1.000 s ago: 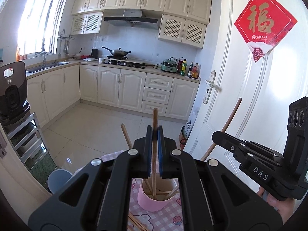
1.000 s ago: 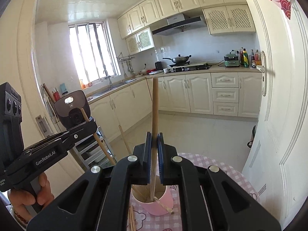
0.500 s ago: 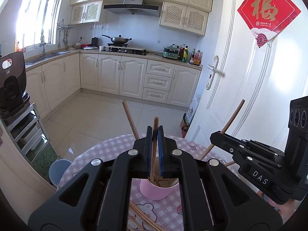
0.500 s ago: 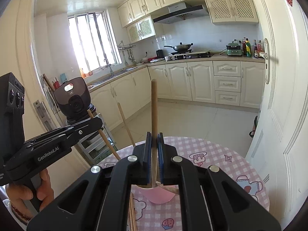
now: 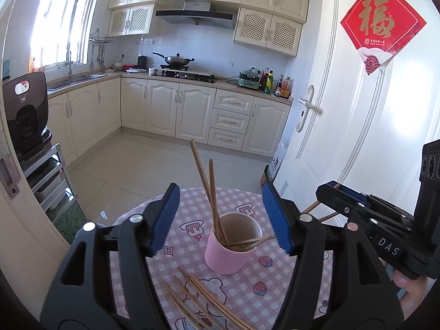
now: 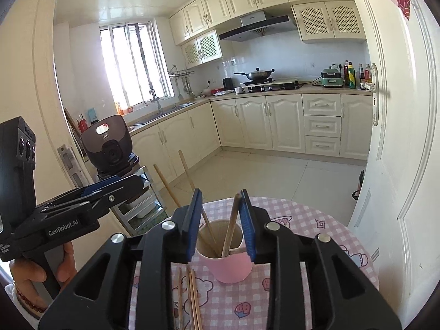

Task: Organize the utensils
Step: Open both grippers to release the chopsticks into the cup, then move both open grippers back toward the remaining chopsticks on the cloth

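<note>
Cream kitchen cabinets (image 5: 181,110) and a white door (image 5: 357,126) back a round table under a pink checked cloth (image 5: 247,288), where loose wooden chopsticks (image 5: 198,294) lie at the 7 o'clock side of a pink cylindrical cup (image 5: 228,255). Several brown wooden chopsticks (image 5: 211,192) stand slanted inside that cup. Angled downward, the left gripper (image 5: 220,220) is opening wide with nothing pressed, and the right gripper (image 6: 220,220) is opening around one upright chopstick (image 6: 231,225) leaning on its right pad.

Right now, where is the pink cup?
The pink cup stands on the checked tablecloth, in front of both tools with chopsticks leaning inside it. Loose chopsticks lie just in front of it.
</note>
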The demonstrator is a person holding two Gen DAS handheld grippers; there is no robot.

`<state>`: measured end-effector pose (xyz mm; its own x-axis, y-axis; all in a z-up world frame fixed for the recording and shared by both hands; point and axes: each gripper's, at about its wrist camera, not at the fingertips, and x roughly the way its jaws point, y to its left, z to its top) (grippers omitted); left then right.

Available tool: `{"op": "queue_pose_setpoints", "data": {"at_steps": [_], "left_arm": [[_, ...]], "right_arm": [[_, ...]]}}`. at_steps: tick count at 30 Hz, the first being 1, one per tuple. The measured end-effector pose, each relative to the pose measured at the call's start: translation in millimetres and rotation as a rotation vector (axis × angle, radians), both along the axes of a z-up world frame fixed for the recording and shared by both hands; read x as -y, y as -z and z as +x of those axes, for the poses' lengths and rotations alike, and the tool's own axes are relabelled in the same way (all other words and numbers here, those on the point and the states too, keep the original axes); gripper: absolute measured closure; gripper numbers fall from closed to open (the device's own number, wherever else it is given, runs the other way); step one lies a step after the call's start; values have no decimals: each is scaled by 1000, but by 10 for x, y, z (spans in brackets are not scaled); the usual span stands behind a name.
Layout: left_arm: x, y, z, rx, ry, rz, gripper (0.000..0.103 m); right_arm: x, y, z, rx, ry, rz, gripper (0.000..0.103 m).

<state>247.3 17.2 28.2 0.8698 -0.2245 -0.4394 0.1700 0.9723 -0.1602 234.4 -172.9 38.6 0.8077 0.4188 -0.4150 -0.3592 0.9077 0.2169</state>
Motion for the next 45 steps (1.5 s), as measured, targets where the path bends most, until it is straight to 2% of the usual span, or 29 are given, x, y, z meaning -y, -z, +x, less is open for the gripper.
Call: {"op": "queue_pose_setpoints", "data": {"at_steps": [2,4,13,24,28,33,35,39,45], "left_arm": [[-33,-14,-104,4,-6,7,32],[-84,-4,-201,-1,-3,0,28],[-308,228,-564,-60,-20,23,25],[-373,871,-651,-269,-14,54,25],[-325,1162,-604,-378,6,72,25],[-216,1537,-562,-501,16,132,25],[-187,1655,-527,-547,18,127,25],[-153,1823,-484,-587,12,143,25],[-134,2003,-410,-632,3,181,25]], "right_arm": [[-4,-60,-126,23,17,-24,74],[-23,-76,-217,40,39,-59,67],[8,51,-617,40,58,-70,64],[-320,556,-915,-25,-2,-171,64],[-394,805,-881,-73,-13,-196,64],[-443,1141,-810,-161,-30,-214,64],[-444,1263,-768,-200,-37,-217,64],[-433,1478,-710,-274,-50,-219,63],[-415,1630,-673,-326,-66,-225,60]]}}
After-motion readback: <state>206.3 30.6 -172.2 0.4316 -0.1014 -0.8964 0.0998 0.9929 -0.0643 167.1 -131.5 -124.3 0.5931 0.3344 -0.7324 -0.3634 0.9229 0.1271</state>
